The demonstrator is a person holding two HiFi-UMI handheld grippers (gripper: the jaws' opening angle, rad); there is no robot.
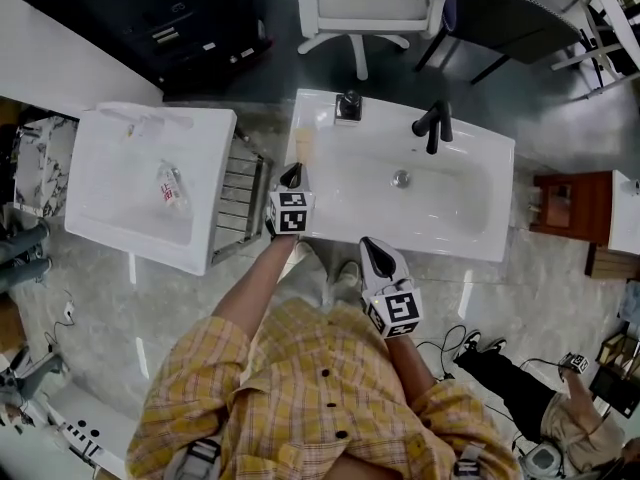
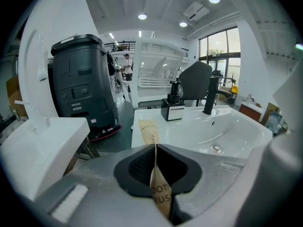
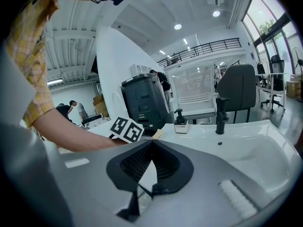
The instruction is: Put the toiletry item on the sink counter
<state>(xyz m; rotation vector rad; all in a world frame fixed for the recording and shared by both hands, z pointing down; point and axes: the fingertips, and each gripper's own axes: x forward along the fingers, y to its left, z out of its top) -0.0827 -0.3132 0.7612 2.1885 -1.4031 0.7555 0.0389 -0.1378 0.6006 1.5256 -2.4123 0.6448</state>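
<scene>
The toiletry item is a flat tan paper toothbrush packet (image 1: 305,148). My left gripper (image 1: 292,175) is shut on its near end. In the left gripper view the packet (image 2: 147,130) stands on edge between the jaws and reaches forward over the left rim of the white sink counter (image 1: 322,118); I cannot tell whether it touches the rim. My right gripper (image 1: 372,251) hovers at the counter's front edge, right of the left one. Its jaws (image 3: 150,148) are shut with nothing between them.
A black soap dispenser (image 1: 348,106) and a black faucet (image 1: 433,125) stand at the counter's back, behind the basin drain (image 1: 401,179). To the left are a metal rack (image 1: 240,203) and a second white basin (image 1: 110,148) holding a clear plastic packet (image 1: 170,188). A white chair (image 1: 365,3) stands behind.
</scene>
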